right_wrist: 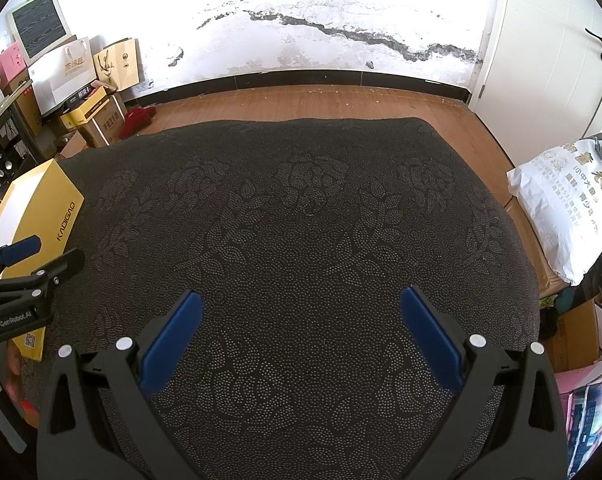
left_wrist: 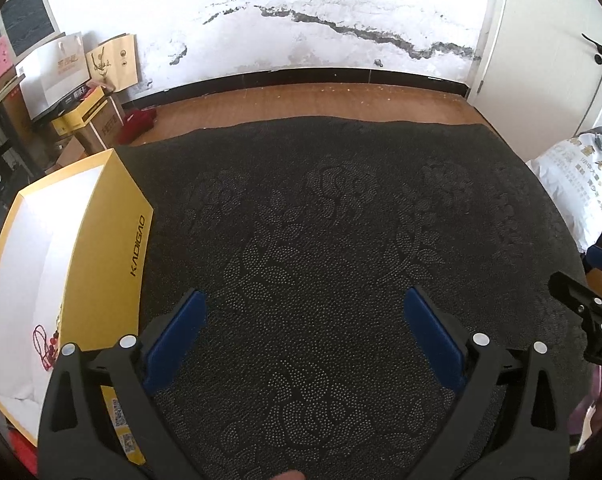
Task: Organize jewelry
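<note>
Both the left claw (left_wrist: 305, 312) and right claw (right_wrist: 301, 312) are held wide apart, empty. The red beaded string (left_wrist: 47, 344) in the yellow box (left_wrist: 113, 240) is best approached from above, clear of the wall.

You held the left gripper (left_wrist: 305, 320) with its jaws spread wide, blue pads (left_wrist: 177, 340) angled outward and nothing between them. The right gripper (right_wrist: 301, 320) stood the same way, jaws wide apart, blue pads (right_wrist: 429, 336) clear of any load. From the right wrist view, the left gripper sat off to the left, level with the right one and well apart from it. A fingertip (left_wrist: 287, 475) showed at the bottom edge of the left wrist view
</note>
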Action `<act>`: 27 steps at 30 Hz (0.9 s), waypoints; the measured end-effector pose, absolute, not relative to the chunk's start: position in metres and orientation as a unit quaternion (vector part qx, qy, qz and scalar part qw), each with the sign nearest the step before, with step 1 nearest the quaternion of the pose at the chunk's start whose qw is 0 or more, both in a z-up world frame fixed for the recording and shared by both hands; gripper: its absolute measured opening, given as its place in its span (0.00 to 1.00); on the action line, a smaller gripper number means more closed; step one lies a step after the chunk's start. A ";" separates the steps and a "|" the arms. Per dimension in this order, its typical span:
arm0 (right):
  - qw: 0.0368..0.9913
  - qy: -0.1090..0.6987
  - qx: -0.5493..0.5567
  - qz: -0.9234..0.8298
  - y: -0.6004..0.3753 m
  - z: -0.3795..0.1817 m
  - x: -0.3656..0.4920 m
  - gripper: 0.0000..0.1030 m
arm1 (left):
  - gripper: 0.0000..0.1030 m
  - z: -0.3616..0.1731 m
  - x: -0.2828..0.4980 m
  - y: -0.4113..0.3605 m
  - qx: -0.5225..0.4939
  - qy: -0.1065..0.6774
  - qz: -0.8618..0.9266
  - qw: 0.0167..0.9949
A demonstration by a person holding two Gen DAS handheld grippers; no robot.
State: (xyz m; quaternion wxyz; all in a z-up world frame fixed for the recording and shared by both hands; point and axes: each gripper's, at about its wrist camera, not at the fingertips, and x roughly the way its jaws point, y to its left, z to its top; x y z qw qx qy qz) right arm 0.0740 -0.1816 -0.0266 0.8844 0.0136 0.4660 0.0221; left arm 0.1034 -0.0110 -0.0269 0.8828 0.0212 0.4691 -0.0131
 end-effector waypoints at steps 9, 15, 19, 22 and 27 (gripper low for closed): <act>0.884 0.466 0.012 0.023 -0.181 -0.026 0.075 0.94 | 0.94 -0.027 0.104 -0.011 0.026 0.469 -0.009 0.883; 0.884 0.466 0.011 0.025 -0.180 -0.026 0.076 0.93 | 0.94 -0.027 0.104 -0.008 0.017 0.470 -0.012 0.882; 0.884 0.467 0.010 0.027 -0.179 -0.026 0.078 0.93 | 0.94 -0.027 0.103 -0.008 0.018 0.468 -0.011 0.883; 0.884 0.466 0.009 0.027 -0.179 -0.026 0.079 0.93 | 0.94 -0.026 0.103 -0.009 0.020 0.466 -0.012 0.884; 0.884 0.467 0.008 0.028 -0.179 -0.026 0.081 0.93 | 0.94 -0.025 0.101 -0.009 0.016 0.461 -0.019 0.887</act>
